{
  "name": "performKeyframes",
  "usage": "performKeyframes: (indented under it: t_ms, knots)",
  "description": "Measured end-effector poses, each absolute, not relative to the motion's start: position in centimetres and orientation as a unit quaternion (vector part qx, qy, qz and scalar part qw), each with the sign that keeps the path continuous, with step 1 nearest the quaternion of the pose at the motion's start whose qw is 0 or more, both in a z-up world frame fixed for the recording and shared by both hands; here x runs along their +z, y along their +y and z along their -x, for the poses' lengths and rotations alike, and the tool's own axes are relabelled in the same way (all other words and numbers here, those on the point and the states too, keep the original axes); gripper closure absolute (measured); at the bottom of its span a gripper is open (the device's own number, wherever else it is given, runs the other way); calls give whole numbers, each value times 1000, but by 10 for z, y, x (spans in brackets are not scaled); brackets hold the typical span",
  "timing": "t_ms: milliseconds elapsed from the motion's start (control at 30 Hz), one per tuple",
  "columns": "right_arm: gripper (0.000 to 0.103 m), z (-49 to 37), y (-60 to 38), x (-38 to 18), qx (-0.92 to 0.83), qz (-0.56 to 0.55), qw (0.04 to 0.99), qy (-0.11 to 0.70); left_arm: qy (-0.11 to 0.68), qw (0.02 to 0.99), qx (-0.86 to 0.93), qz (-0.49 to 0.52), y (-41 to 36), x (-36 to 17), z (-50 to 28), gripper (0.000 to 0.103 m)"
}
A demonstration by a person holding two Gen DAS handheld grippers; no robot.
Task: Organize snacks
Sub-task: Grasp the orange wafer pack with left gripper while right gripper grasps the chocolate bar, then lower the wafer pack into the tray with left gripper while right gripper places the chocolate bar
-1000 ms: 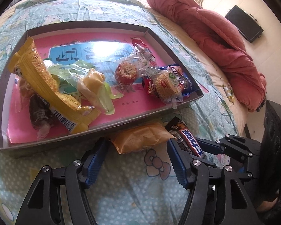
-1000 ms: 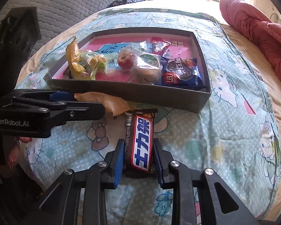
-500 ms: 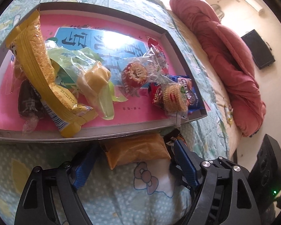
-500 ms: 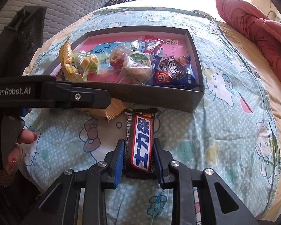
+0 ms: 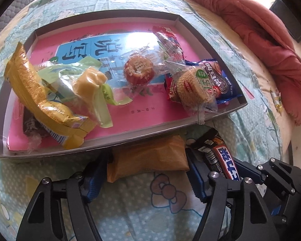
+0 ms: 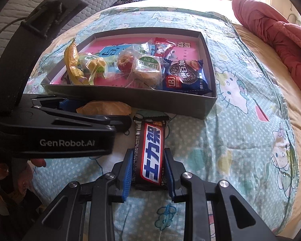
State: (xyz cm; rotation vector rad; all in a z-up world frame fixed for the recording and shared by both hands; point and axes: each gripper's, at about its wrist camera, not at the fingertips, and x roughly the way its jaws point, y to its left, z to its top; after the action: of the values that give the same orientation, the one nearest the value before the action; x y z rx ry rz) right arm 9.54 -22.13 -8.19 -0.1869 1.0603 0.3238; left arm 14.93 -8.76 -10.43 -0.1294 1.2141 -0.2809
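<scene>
A shallow grey tray (image 6: pixel 130 98) with a pink lining sits on the bedspread, holding a loose row of wrapped snacks: a yellow packet (image 5: pixel 36 92) propped at the left end, a pale cake (image 5: pixel 89 82) in green-trimmed film, a red round cake (image 5: pixel 138 71), a round biscuit (image 5: pixel 192 86) and a blue cookie pack (image 6: pixel 185 76) at the right end. Outside the tray, an orange packet (image 5: pixel 150 156) lies flat against its near wall. Just beside it lies a black, red and blue chocolate bar (image 6: pixel 151 150), pointing lengthwise toward the tray.
</scene>
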Motion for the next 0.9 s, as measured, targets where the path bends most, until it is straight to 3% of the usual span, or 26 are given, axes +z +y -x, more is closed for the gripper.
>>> performKeyframes:
  t_ms: [167, 567, 900]
  knots:
    - [74, -93, -229, -73, 165, 60, 851, 495, 553, 814, -152, 93, -60, -97, -140, 37]
    - [74, -82, -229, -35, 207, 22, 880, 426, 493, 856, -117, 97, -5, -35, -113, 37]
    - [74, -91, -233, -15, 218, 4, 895, 389, 469, 874, -80, 102, 14, -21, -115, 37]
